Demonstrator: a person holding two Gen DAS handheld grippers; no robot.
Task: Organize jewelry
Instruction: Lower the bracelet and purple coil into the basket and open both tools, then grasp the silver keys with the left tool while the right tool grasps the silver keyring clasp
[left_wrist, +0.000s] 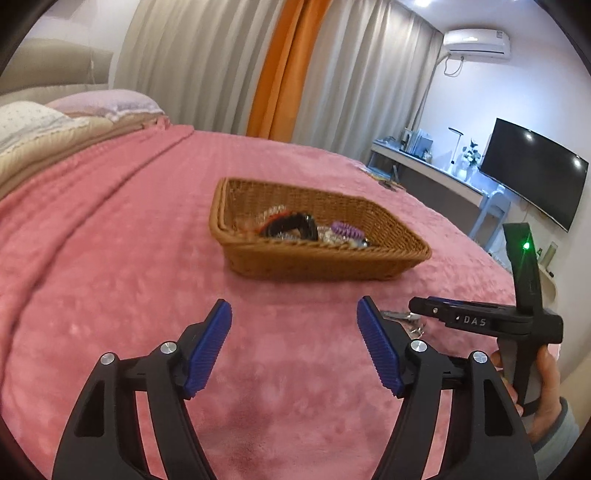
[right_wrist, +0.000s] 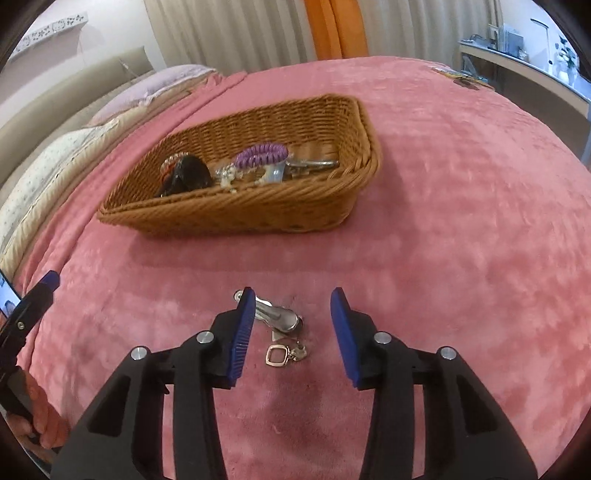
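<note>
While several pieces already lie in the basket (right_wrist: 236, 206), a silver clip (right_wrist: 275, 315) and small charm (right_wrist: 275, 355) remain on the near blanket (right_wrist: 461, 258). Both the right gripper (right_wrist: 293, 332) and left gripper (left_wrist: 294, 343) are spread, gripping nothing.

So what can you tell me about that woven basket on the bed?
The basket is a shallow, roughly rectangular tray of brown wicker with sloping sides and a thick braided rim. It sits flat on the pink blanket, beyond both grippers and touching neither. Inside lie a purple spiral hair tie, a black hair claw and several small silvery or beaded pieces, bunched toward one side.
</note>
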